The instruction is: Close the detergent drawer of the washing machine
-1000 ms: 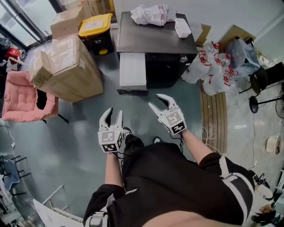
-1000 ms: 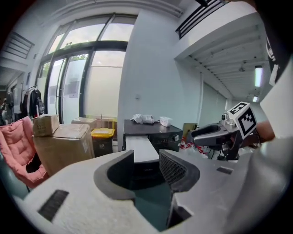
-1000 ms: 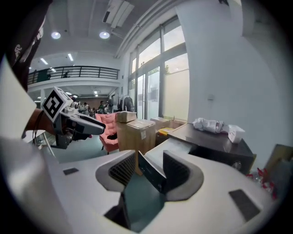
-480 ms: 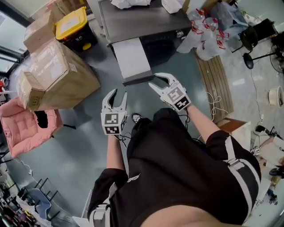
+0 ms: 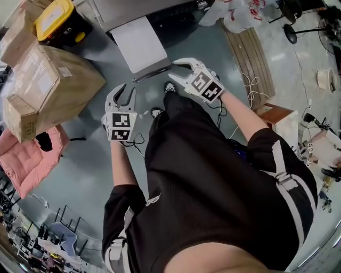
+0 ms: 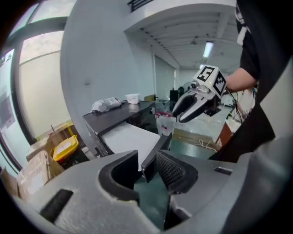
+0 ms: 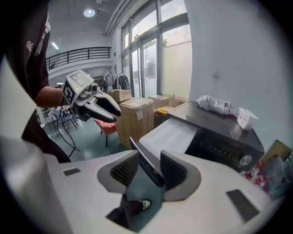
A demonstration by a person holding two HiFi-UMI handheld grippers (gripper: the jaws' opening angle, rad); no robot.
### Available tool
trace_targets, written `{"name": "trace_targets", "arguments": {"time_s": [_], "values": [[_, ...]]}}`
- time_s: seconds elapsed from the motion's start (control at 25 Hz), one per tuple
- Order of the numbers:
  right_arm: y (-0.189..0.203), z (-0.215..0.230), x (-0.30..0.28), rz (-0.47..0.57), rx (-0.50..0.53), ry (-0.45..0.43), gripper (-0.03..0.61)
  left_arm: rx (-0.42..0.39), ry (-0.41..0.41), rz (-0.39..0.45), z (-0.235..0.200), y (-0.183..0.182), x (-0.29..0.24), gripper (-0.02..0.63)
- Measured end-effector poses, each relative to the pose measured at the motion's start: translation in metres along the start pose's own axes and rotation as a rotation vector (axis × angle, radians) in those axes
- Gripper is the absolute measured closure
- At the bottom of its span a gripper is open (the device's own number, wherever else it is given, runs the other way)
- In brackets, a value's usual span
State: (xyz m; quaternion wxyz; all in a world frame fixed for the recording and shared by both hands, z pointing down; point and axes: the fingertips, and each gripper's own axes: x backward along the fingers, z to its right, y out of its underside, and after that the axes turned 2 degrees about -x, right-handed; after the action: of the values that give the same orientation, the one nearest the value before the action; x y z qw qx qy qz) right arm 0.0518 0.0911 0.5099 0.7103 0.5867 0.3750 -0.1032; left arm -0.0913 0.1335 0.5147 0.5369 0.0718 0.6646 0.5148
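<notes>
1. At the far left a large cardboard box [image 5: 50,85] stands on the grey-green floor [image 5: 80,176]. A yellow-lidded bin [image 5: 56,18] sits beyond it, and a pink padded chair [image 5: 24,160] is nearer the person.
2. The left gripper [image 5: 126,90] is held low in front of the person's legs and aims at the left end of the drawer's front. Its fingers stand apart and have just been closing. In the left gripper view the corner of the dark front panel [image 5: 152,73] shows in the gap, but the pads press on nothing.
3. The detergent drawer [image 5: 137,42] is pulled well out of the dark washing machine [image 5: 133,8]. Its flat white top is bare, and its front panel faces the person.
4. The right gripper [image 5: 173,70] is at the right end of that panel. Its fingers are wide apart and have just been closing. In the right gripper view the panel's edge runs through the gap without being clamped.
5. Further right, a slatted wooden board [image 5: 250,53] lies on the floor, with white plastic bags [image 5: 240,13] beyond it.
</notes>
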Motion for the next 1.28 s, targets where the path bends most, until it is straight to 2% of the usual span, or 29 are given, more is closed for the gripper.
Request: {"name": "trace_targets", "arguments": {"time_s": [0.2,0.28,0.4,0.48,0.6,0.72,0.92,1.16,1.28], "values": [[0.014,0.017,-0.016,-0.062,-0.007,-0.114,0.426,-0.09,0.05,-0.116,0.001,0.006,-0.03,0.483],[0.02,0.021,-0.024,-0.086,0.005,-0.158,0.429,-0.162,0.063,-0.173,0.0,0.012,-0.043,0.482],[0.037,0.03,-0.034,-0.173,0.168,-0.197,0.448,-0.293,0.085,-0.273,0.001,0.022,-0.062,0.468],[0.05,0.03,-0.041,-0.238,0.267,-0.225,0.448,-0.329,0.122,-0.323,0.003,0.03,-0.072,0.44],[0.06,0.026,-0.054,-0.291,0.276,-0.269,0.448,-0.334,0.192,-0.369,0.004,0.048,-0.081,0.412],[0.067,0.026,-0.064,-0.322,0.248,-0.286,0.445,-0.37,0.233,-0.394,0.002,0.061,-0.09,0.417],[0.082,0.027,-0.075,-0.399,0.259,-0.276,0.446,-0.455,0.317,-0.418,0.007,0.081,-0.098,0.435],[0.09,0.026,-0.08,-0.453,0.268,-0.27,0.459,-0.49,0.314,-0.398,0.009,0.072,-0.108,0.505],[0.093,0.03,-0.082,-0.469,0.307,-0.246,0.508,-0.495,0.323,-0.393,0.014,0.072,-0.11,0.534]]}}
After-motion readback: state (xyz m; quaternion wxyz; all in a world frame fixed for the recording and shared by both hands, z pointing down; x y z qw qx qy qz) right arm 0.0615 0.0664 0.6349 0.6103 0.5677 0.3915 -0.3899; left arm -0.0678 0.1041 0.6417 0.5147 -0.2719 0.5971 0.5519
